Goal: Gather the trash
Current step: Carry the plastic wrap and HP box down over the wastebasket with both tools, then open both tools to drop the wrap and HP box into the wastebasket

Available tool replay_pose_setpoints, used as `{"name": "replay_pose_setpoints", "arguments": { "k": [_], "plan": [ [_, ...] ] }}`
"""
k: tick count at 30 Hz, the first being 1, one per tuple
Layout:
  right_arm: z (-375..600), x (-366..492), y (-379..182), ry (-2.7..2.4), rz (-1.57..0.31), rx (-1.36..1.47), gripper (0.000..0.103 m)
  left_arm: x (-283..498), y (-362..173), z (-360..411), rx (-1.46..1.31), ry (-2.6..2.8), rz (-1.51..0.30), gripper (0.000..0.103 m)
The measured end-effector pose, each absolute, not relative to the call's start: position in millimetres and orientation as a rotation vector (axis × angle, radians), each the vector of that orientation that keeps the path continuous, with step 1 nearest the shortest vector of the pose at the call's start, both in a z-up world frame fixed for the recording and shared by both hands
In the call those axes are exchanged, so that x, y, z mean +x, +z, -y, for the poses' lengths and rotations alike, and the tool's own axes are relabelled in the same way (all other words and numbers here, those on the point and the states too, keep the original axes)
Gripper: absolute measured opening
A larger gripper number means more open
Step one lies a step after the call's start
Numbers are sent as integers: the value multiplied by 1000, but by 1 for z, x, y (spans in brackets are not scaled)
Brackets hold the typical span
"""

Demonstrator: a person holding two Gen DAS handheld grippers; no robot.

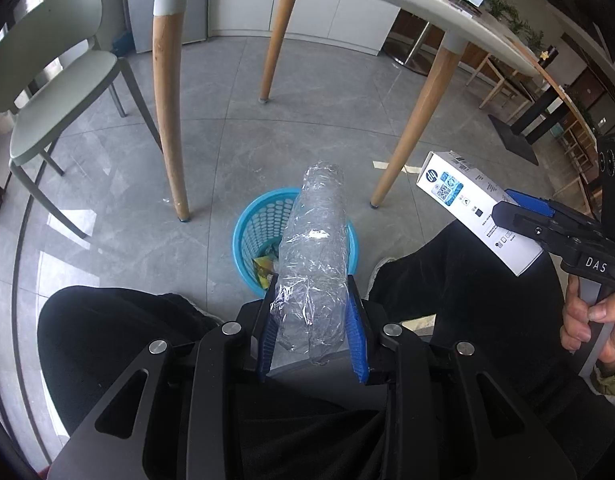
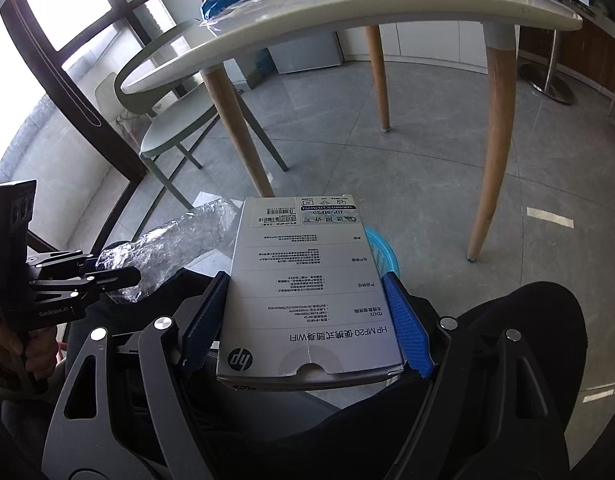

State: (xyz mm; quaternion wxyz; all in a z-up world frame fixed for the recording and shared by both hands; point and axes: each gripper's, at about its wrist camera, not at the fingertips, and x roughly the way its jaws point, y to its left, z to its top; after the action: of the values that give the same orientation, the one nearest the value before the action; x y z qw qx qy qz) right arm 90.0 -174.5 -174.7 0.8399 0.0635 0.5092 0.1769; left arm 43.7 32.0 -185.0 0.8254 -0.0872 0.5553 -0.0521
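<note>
Where the HP box [image 2: 307, 280] overlaps it, most of the blue basket [image 2: 381, 254] hidden.

The right claw [image 2: 307, 316] grips a flat white box [image 2: 307, 288] between its two blue pads [image 2: 407, 324], one pad on each long side. The box lies face up with its print upside down. Behind its far right corner, part of a blue basket [image 2: 381, 252] shows on the grey floor [image 2: 427, 160]. At the left, the left claw [image 2: 123, 276] holds a crumpled clear plastic bottle [image 2: 171, 248]. A pale counter [image 2: 347, 12] on wooden legs stands behind.
</note>
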Motion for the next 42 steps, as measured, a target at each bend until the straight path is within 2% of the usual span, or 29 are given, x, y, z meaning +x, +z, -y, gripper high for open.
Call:
{"name": "replay_pose_setpoints", "arguments": {
  "k": [42],
  "plan": [
    [168, 197, -343, 217, -1387, 303, 73, 137, -329, -30, -290, 25, -1450, 30]
  ]
}}
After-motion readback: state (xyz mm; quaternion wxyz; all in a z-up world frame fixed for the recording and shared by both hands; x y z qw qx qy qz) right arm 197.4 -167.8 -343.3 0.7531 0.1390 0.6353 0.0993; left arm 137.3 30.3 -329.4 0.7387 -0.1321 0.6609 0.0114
